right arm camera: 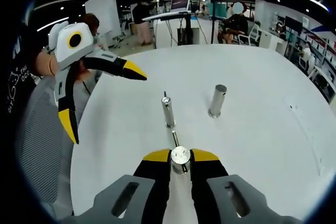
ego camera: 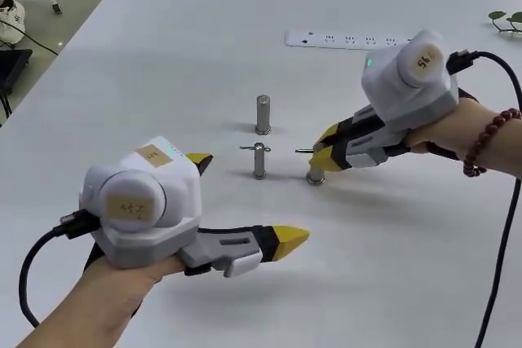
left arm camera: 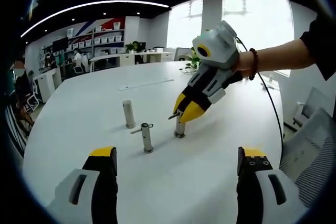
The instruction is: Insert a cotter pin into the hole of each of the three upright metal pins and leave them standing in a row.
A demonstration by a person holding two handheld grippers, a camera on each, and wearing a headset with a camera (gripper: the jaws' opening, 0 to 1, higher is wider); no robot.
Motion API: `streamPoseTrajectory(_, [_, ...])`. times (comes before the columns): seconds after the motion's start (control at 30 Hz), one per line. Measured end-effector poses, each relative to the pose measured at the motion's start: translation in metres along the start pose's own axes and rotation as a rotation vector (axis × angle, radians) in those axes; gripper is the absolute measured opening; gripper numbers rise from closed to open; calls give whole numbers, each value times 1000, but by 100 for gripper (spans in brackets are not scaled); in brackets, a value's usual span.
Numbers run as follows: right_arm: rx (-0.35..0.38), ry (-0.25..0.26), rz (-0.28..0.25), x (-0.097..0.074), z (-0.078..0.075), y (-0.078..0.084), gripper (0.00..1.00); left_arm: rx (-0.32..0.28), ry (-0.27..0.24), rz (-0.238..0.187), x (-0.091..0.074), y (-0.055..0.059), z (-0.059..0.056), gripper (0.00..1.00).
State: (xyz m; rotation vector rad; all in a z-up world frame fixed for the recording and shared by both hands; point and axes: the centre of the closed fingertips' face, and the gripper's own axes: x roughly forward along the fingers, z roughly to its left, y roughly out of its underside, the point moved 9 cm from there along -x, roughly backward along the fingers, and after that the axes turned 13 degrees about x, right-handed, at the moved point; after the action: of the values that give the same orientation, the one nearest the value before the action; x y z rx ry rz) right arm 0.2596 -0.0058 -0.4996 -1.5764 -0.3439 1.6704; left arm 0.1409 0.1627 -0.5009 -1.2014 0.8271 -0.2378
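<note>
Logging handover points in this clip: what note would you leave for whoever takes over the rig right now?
Left gripper: open, empty, hovering short of the pins.
Right gripper: shut on the third pin at its top; a cotter pokes out the far side.
Middle pin: standing, second cotter through it. Done.
Far pin: standing, no cotter seen.
To do: seat the third pin's cotter, then fit the far pin.

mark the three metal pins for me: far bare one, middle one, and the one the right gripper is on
Far metal pin (ego camera: 263,113), head view, mid-shaft.
Middle metal pin (ego camera: 259,165), head view, lower shaft.
Gripped metal pin (right arm camera: 180,156), right gripper view, round top face between the jaws.
</note>
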Motion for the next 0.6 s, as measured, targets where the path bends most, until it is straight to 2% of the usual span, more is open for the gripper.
streamPoseTrajectory(0.23, [7,15,23,4,-3,3,13,-1,11,3,0,0,-1,95])
streamPoseTrajectory(0.47, [11,25,-3,2,-4,1,21,4,9,2,-1,0,-1,95])
streamPoseTrajectory(0.6, [81,18,-76,-3,-2,-8,23,1,7,-1,-1,0,-1,95])
